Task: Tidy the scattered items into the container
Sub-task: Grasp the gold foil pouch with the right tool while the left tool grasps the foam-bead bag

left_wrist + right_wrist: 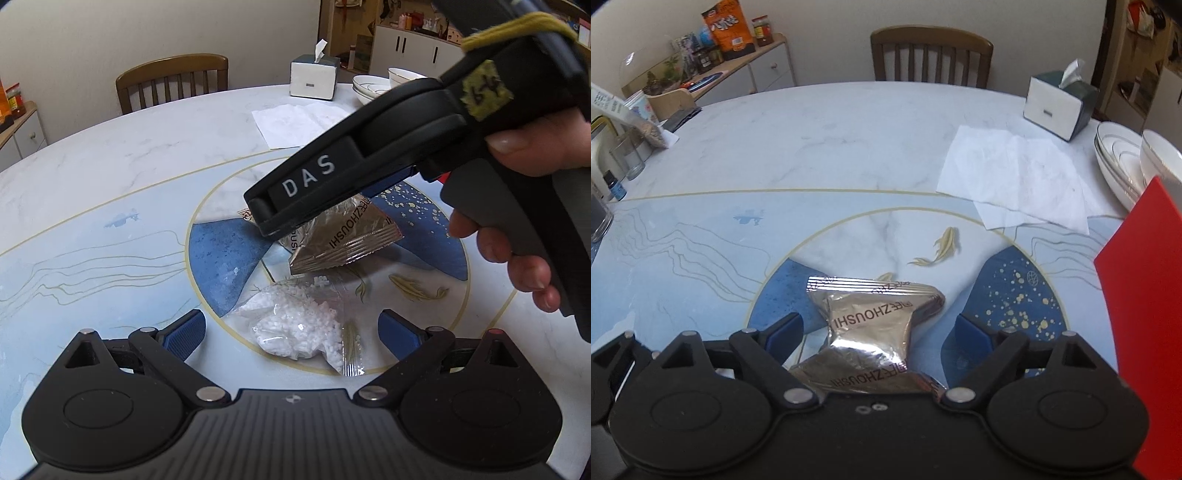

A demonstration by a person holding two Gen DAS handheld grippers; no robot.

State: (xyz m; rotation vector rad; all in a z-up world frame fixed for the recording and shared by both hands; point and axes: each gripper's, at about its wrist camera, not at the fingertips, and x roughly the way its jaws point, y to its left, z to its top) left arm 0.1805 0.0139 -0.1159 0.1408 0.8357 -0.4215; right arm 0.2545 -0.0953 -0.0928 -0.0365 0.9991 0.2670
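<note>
Blue ribbed pads on my right gripper (pixel 877 334) stand spread wide, one at each side of the crinkled silver-brown foil sachets (pixel 875 332) printed with dark lettering, and neither pad touches the foil. There look to be two sachets, one overlapping the other, lying on the round marble-patterned table (pixel 812 147) and running from between my fingers back under the gripper body at 6 o'clock. My left gripper (pixel 291 332) is likewise splayed apart and holds nothing; between its pads lies the clear plastic bag of small white beads (pixel 295 328), flat on the table, just this side of the foil sachets (pixel 343 240), which sit at 12 o'clock from it under the nose of my other tool.

I judge the step in hand to be the first pick-up: the right tool is lined up over the foil but has not yet closed. The red flat-sided container (pixel 1141 314), only an edge of it showing at 3 o'clock in the right wrist view, is I think where things go; its opening is out of view.

The next move calls for me to lower a little, pinch the upper sachet across its puffed middle, lift, and carry it toward 3 o'clock. Foil is slippery and the two packets overlap, so one may drag the other along

Farther out at 1 o'clock lie a white paper napkin (pixel 1015 177), a tissue box (pixel 1058 107) and stacked white bowls (pixel 1123 158)
</note>
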